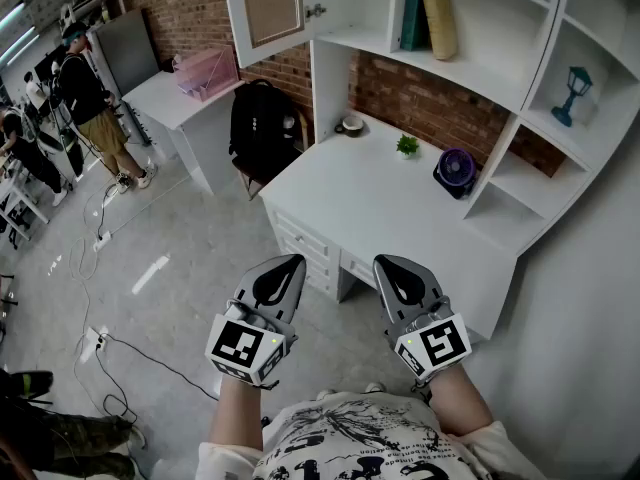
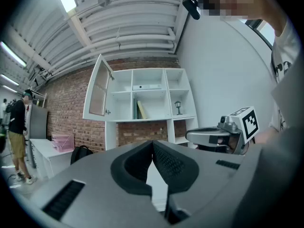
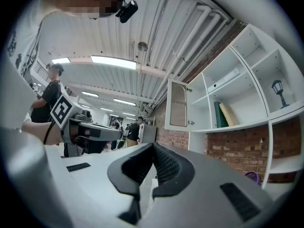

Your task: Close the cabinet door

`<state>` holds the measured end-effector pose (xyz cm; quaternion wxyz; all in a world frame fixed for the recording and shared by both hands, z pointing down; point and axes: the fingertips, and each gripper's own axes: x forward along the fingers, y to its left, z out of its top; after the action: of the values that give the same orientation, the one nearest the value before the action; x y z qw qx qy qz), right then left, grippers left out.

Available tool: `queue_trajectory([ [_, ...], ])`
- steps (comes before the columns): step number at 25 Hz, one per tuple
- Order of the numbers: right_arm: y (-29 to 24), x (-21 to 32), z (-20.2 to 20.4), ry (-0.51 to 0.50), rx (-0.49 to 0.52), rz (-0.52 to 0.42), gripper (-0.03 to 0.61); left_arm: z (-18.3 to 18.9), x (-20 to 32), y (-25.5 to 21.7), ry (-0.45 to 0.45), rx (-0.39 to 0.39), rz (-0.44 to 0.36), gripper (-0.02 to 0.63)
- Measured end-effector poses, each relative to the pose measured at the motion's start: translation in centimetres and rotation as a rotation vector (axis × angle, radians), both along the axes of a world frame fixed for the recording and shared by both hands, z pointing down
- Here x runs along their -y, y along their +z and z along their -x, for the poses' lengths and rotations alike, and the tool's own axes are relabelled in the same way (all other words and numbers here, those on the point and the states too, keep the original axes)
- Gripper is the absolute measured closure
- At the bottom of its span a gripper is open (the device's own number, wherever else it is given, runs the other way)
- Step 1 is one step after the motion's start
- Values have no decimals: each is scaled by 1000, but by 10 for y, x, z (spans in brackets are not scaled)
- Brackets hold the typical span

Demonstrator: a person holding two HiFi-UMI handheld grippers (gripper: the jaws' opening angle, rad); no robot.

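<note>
Cabinet door [image 1: 272, 6], white-framed, tan-panelled, stands open; left tool [image 1: 289, 262] and right tool [image 1: 386, 263] clenched empty.

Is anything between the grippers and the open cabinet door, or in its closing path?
Nothing visible: open air separates the left gripper and right gripper from the white panelled cabinet door; its swing looks clear.

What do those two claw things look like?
Both the left claw and right claw are grey pointed shells with black ridged pads. Each carries a white cube with black square markers. The person wears a white T-shirt with black print.
</note>
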<state>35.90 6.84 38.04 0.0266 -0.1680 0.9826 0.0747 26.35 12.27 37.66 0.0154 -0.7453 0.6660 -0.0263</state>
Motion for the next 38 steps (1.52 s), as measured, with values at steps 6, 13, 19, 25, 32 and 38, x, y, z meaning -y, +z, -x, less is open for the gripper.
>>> queue_trajectory([
  [6, 0, -2, 11, 10, 1, -2, 565, 11, -3, 0, 8, -6, -7, 600],
  [13, 3, -3, 34, 22, 3, 0, 565, 32, -6, 5, 15, -21, -15, 600],
  [19, 11, -2, 61, 42, 16, 26, 563, 61, -12, 6, 13, -65, -72, 413],
  [25, 13, 13, 106, 1, 12, 35, 563, 124, -10, 8, -104, -94, -86, 278],
  [32, 12, 53, 184, -49, 6, 0, 563, 190, 28, 10, -116, -80, -71, 278],
  [38, 6, 130, 276, -55, 15, 11, 563, 274, 97, 3, -119, -63, -67, 278],
])
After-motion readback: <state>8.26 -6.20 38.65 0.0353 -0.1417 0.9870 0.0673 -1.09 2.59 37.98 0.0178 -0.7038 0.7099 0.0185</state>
